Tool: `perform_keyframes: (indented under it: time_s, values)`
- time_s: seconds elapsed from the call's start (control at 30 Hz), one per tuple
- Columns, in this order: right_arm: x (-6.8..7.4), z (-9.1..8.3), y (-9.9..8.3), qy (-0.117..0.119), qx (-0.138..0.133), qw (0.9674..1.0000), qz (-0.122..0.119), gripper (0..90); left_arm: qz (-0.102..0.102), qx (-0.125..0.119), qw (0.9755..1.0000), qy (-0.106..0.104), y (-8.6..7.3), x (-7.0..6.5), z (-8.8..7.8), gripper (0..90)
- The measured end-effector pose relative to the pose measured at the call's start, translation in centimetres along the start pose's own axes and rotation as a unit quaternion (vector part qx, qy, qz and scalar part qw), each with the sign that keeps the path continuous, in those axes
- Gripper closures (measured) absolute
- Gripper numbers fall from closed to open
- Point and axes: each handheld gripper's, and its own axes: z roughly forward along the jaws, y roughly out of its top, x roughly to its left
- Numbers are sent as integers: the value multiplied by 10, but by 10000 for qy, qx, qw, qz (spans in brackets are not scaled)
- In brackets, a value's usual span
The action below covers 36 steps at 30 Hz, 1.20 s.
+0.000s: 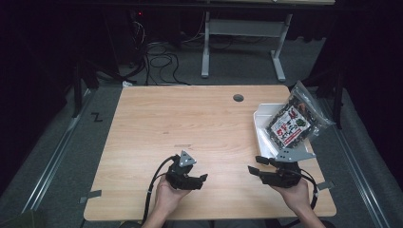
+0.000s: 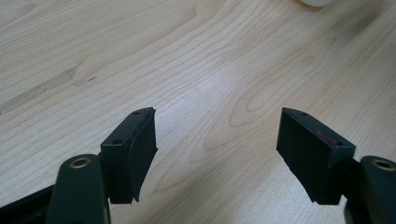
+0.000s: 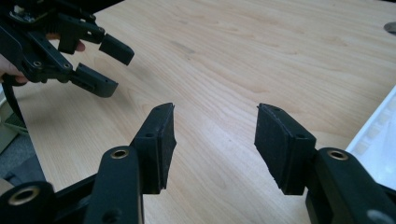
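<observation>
My left gripper [image 1: 201, 179] rests near the table's front edge, left of centre, held by a hand. Its jaws stand wide apart over bare wood in the left gripper view [image 2: 217, 135]. My right gripper [image 1: 254, 169] sits at the front right, pointing left, also open with nothing between its jaws [image 3: 215, 126]. The left gripper [image 3: 109, 65] appears at the upper left of the right gripper view. A clear bag of dark snacks with a red and white label [image 1: 292, 123] lies tilted on a white tray [image 1: 262, 124] at the right of the table.
The wooden table [image 1: 190, 123] has a round cable hole [image 1: 238, 98] near its far edge. The tray's corner [image 3: 380, 140] shows at the right of the right gripper view. Cables and a desk frame [image 1: 242, 42] lie on the floor beyond.
</observation>
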Motion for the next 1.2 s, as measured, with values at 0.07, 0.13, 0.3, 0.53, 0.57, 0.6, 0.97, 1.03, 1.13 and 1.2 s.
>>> perform_keyframes:
  time_s: [0.07,0.13,0.3,0.53,0.57,0.6,0.97,1.03,1.13,1.2]
  values:
    - [0,3,-4,-3,33,10000,-7,484,8,24,10000,13,0,-1,1,290]
    - [1,6,-6,18,32,10000,5,481,-1,33,10000,-1,-1,-1,1,290]
    - [1,16,-10,1,37,9999,98,468,-33,61,10000,-24,-2,1,3,290]
    - [1,29,-11,27,155,9998,79,470,-44,48,10000,-24,-2,1,3,290]
    - [1,31,-11,26,166,9998,73,468,-43,54,10000,-27,-2,1,3,290]
    - [1,32,-11,27,184,9998,43,469,-41,61,10000,-28,-2,1,3,290]
    - [-7,47,-16,-122,436,9990,40,468,-58,164,9998,-5,-2,2,5,291]
    - [-7,48,-17,-148,465,9988,60,470,-63,171,9998,-8,-2,2,5,291]
    - [-8,49,-17,-180,470,9987,117,470,-69,175,9998,-5,-3,2,5,291]
    - [-9,50,-17,-213,501,9985,103,470,-76,185,9998,-10,-3,2,6,291]
